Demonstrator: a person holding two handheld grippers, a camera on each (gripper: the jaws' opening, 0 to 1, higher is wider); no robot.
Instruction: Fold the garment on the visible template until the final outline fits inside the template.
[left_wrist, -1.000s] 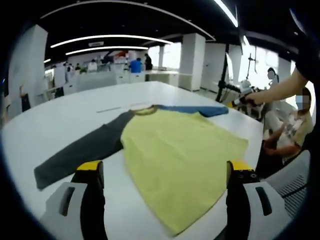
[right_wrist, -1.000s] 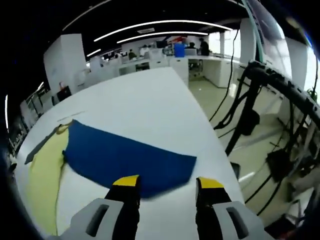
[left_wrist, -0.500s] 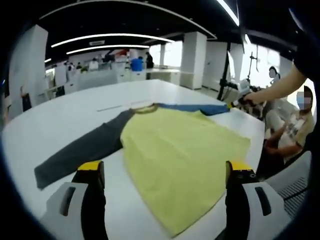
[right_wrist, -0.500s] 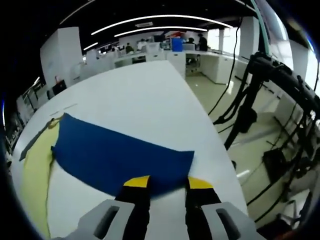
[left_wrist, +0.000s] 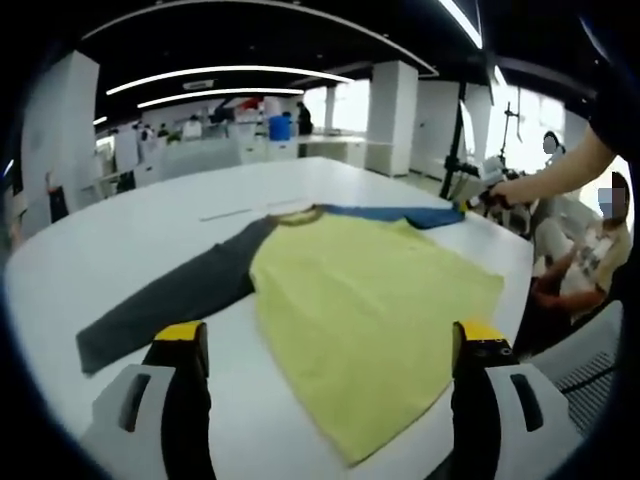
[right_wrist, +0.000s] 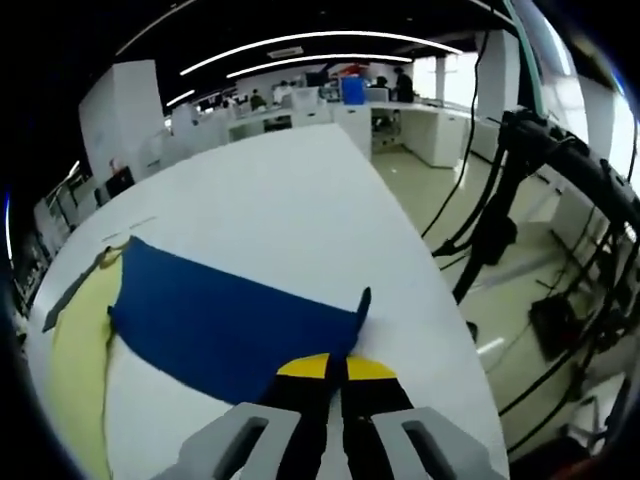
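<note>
A shirt lies flat on the white table (left_wrist: 120, 230): yellow-green body (left_wrist: 370, 300), dark grey sleeve (left_wrist: 170, 300) stretched to the left, blue sleeve (left_wrist: 405, 214) at the far right. My left gripper (left_wrist: 325, 350) hovers open over the shirt's near hem with nothing between its jaws. In the right gripper view the blue sleeve (right_wrist: 220, 320) spreads toward me. My right gripper (right_wrist: 335, 368) is shut on its cuff, whose end curls up off the table (right_wrist: 300, 190). The right gripper (left_wrist: 482, 196), held by a person's hand, also appears far right in the left gripper view.
The table edge runs close on the right in the right gripper view, with black stands and cables (right_wrist: 520, 200) beyond it on the floor. A seated person (left_wrist: 590, 250) is beside the table's right edge. Desks and people fill the far background.
My right gripper's jaws have gone from wide apart to shut on the blue sleeve's cuff, and the cuff edge has lifted. The left gripper has barely moved.
</note>
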